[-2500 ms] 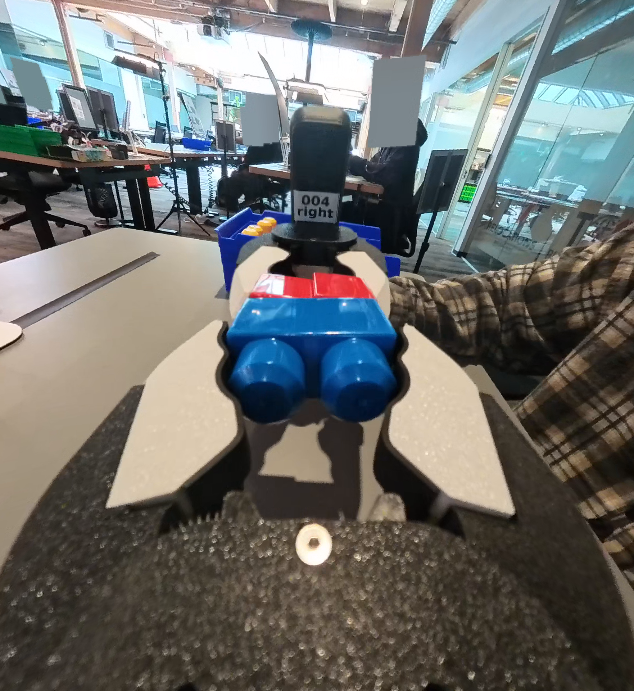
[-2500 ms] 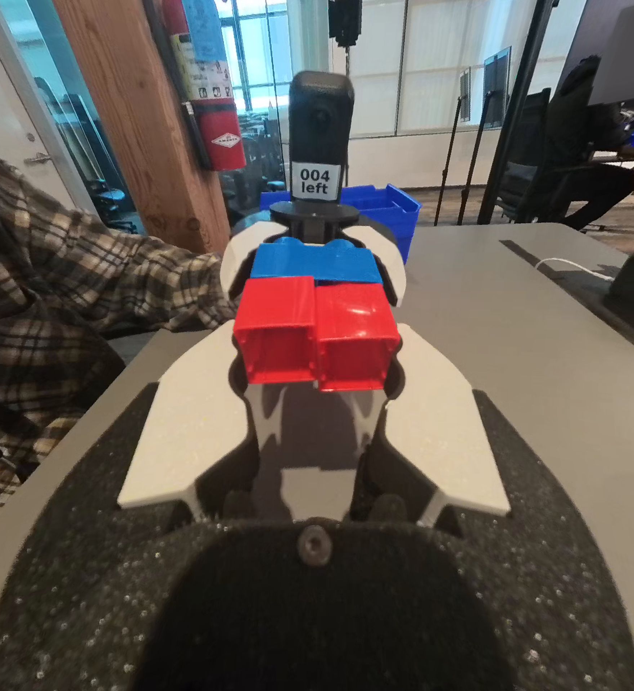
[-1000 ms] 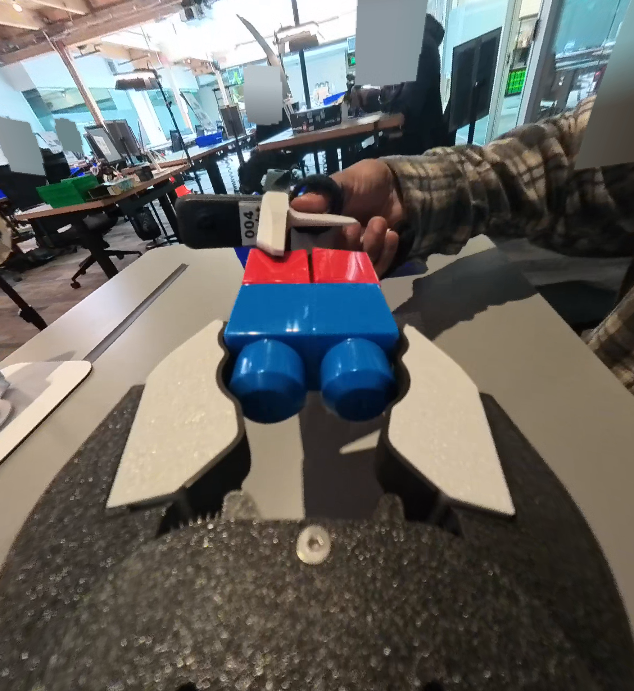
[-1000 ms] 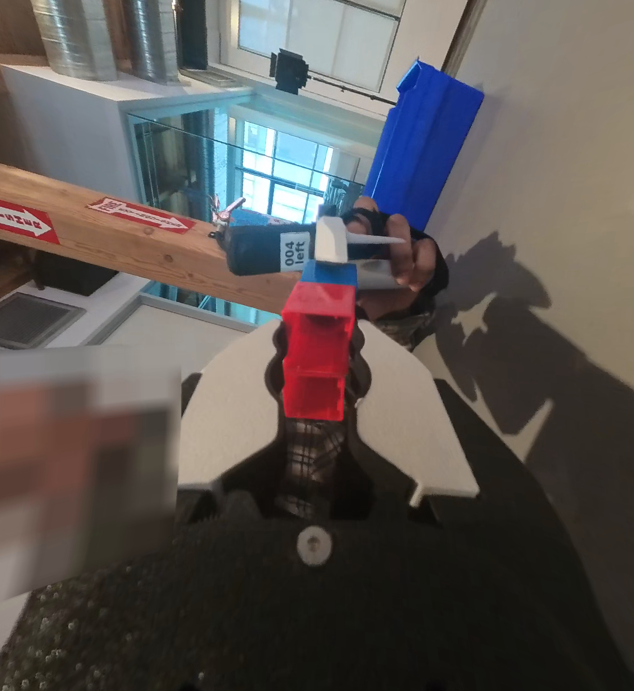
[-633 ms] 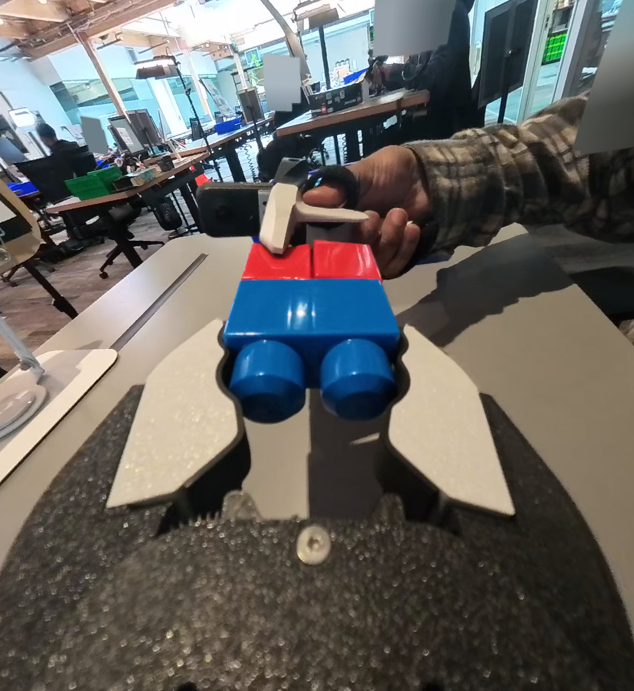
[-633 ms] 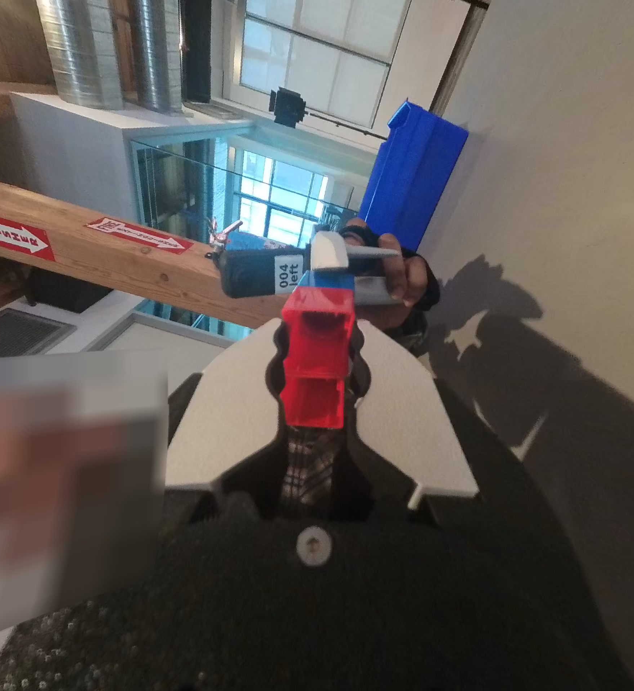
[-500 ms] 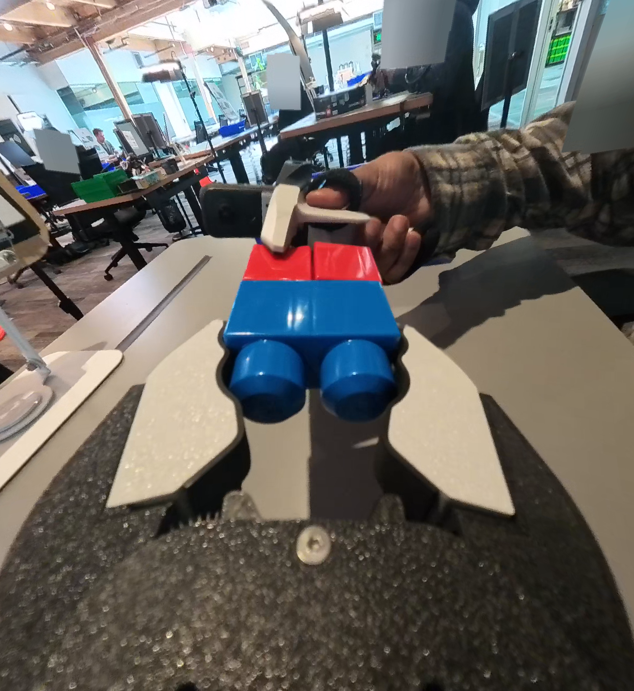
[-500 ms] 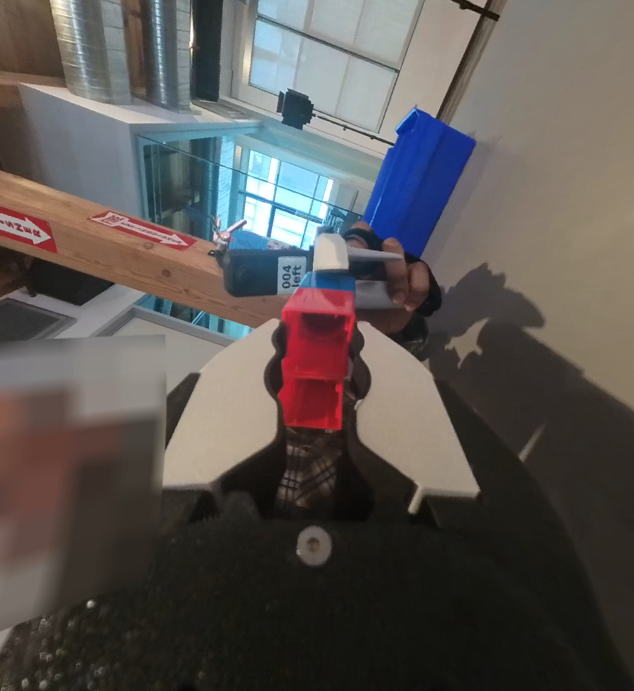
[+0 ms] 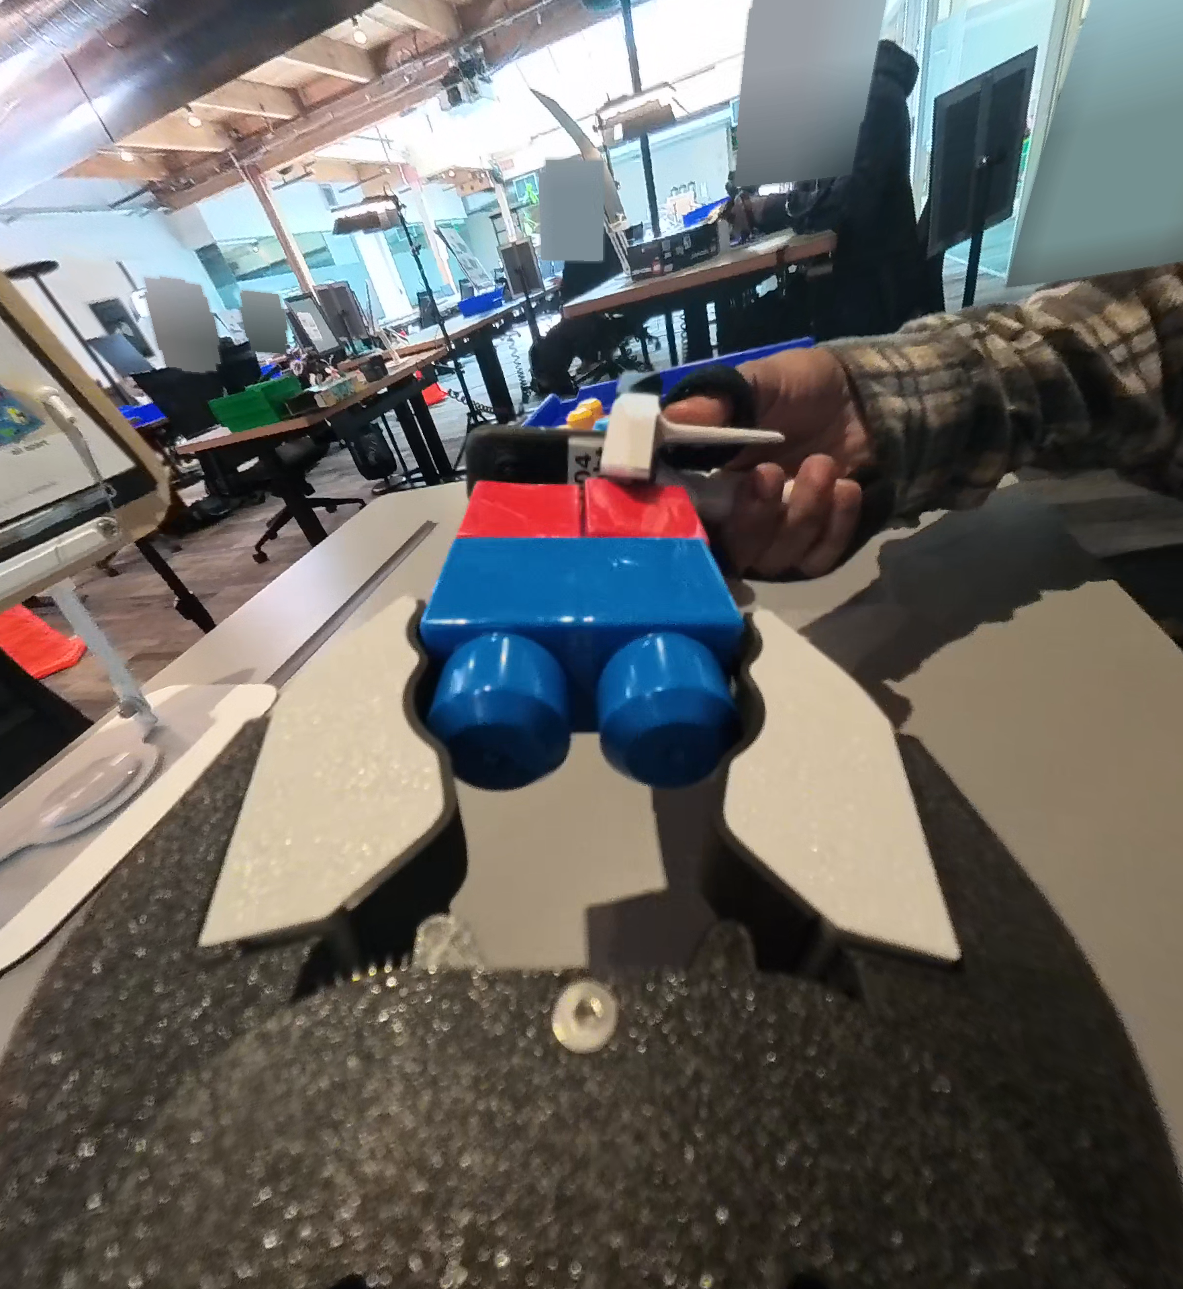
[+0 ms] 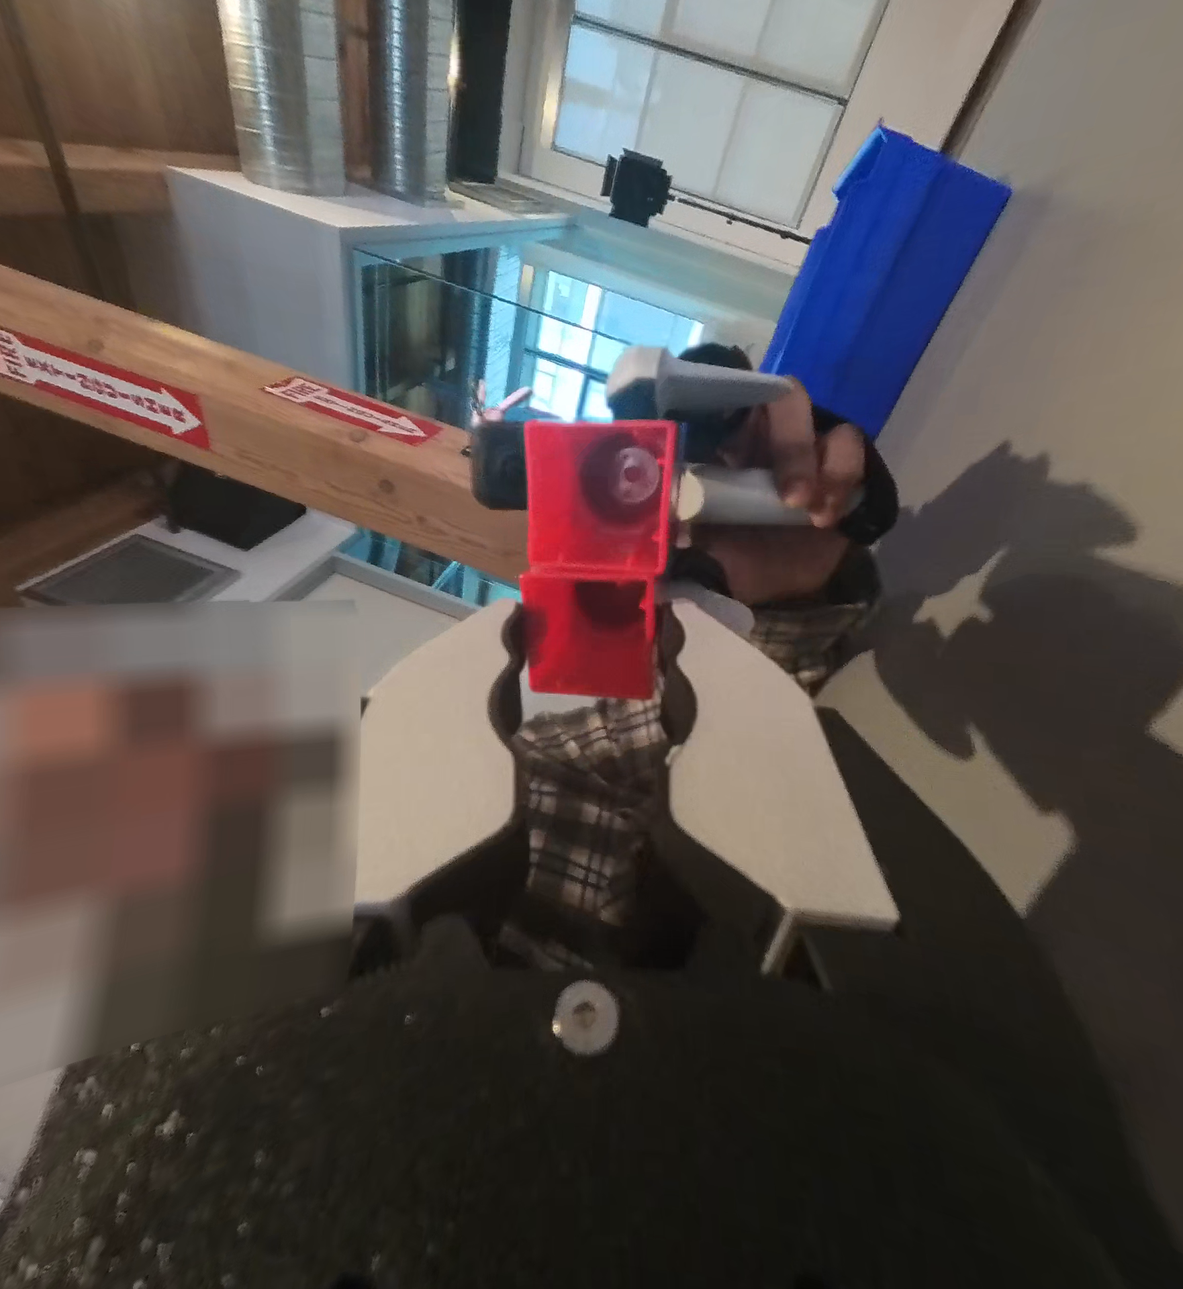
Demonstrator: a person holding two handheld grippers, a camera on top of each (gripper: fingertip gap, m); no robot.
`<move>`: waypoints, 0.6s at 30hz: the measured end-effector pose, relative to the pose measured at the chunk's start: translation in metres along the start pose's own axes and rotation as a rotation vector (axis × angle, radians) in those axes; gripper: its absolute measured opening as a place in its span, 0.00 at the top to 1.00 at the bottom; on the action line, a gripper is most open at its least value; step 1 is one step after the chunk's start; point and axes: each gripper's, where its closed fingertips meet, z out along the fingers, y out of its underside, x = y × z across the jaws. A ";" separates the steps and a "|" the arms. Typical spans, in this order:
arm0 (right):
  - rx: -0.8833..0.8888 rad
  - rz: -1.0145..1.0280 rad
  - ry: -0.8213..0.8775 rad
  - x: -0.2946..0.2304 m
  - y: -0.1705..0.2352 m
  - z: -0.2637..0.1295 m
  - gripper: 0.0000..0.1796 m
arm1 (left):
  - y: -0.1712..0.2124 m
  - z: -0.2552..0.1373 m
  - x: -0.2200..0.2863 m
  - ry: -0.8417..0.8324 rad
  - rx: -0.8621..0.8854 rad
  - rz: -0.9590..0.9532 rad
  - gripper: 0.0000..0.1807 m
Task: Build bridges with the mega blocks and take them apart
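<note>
My left gripper [image 9: 583, 628] is shut on a blue two-stud block [image 9: 578, 593], studs toward the camera, held above the grey table [image 9: 993, 697]. Two red blocks [image 9: 578, 513] sit side by side against its far face. My right gripper [image 9: 634, 453], turned on its side in a hand, reaches them from behind. In the right wrist view my right gripper [image 10: 592, 628] is shut on the nearer red block [image 10: 589, 645]. The other red block [image 10: 596, 488] is beyond it, both hollow undersides facing the camera. The left gripper [image 10: 700, 390] is behind them. The blue block is almost hidden there.
A blue bin [image 9: 561, 411] with loose blocks stands at the table's far edge, and also shows in the right wrist view [image 10: 882, 293]. A board on a white stand [image 9: 86, 767] is at the left. A plaid sleeve [image 9: 1028, 390] crosses from the right. Left and right tips are no more than a few centimetres apart.
The right gripper has rolled onto its side, staying shut on the red. In the last half second it swung so the red blocks' hollow undersides face its camera. The left gripper keeps the blue block.
</note>
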 end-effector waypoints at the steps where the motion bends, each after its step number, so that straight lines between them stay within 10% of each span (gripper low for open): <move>1: -0.018 -0.012 0.025 0.001 0.000 0.000 0.81 | 0.002 0.000 0.000 0.003 -0.013 -0.005 0.54; 12: -0.046 -0.057 0.093 0.004 -0.007 0.001 0.81 | 0.005 0.000 -0.007 -0.012 -0.027 -0.048 0.55; 18: -0.197 -0.552 0.398 0.020 -0.012 -0.030 0.65 | 0.025 0.004 -0.006 0.027 -0.128 -0.154 0.54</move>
